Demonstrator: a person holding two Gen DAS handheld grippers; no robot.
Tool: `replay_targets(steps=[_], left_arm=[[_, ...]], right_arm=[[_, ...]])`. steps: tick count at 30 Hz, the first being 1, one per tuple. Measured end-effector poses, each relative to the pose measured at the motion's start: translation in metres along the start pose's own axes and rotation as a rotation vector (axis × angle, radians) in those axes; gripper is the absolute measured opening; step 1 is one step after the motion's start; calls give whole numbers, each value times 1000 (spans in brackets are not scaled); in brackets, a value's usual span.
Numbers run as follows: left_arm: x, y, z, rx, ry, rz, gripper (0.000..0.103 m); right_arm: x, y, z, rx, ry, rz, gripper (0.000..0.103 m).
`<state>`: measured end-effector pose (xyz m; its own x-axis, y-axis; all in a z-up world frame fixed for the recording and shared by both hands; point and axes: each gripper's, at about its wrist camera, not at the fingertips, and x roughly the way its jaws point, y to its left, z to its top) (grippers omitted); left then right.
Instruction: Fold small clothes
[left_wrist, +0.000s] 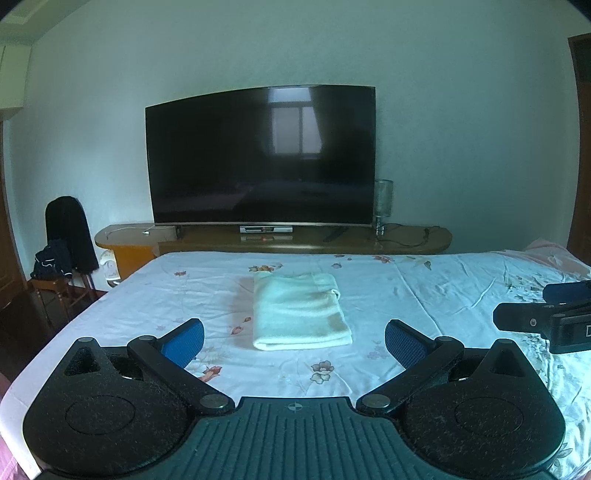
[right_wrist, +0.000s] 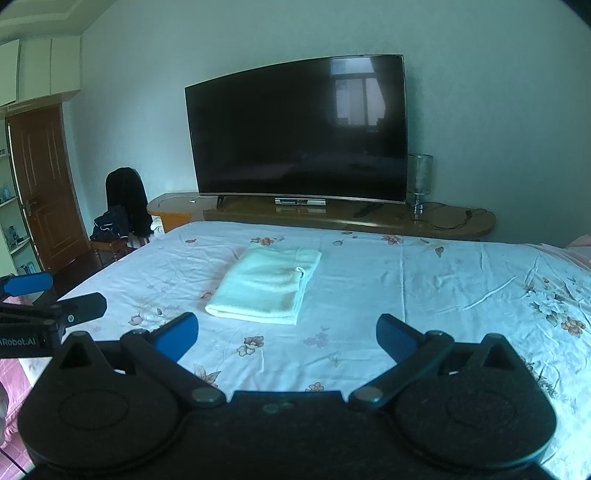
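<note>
Spreading wide in the nearest part of the left wrist view, the black left gripper (left_wrist: 294, 341) with blue-padded fingers (left_wrist: 186, 342) is held apart above the bed, with nothing between them. The black right gripper (right_wrist: 287, 338) is likewise seen spread and empty in its own view, its blue pads clear of the cloth. Each gripper is also glimpsed at the edge of the other's view, beside it and well apart from the cloth.

Just beyond the fingertips, a pale, cream-white folded cloth (left_wrist: 300, 311) is laid flat as a neat rectangle on the white floral-printed bedsheet (left_wrist: 424, 291), near the middle of the bed, untouched by either gripper.

Past the foot of the bed, a long low wooden TV bench (left_wrist: 369, 240) is set against the wall, and a large black curved television (left_wrist: 262, 155) is stood on it. A dark garment (left_wrist: 70, 229) is draped over a wooden chair to the left.
</note>
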<state>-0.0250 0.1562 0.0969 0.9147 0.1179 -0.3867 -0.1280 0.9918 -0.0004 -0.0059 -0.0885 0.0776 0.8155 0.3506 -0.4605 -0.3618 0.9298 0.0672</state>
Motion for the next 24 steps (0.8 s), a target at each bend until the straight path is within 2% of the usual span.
replay_targets(steps=[24], left_arm=[[0,-2,-1,-13,-15,-25,103]], right_arm=[[0,2,2,-7,-2,3,103]])
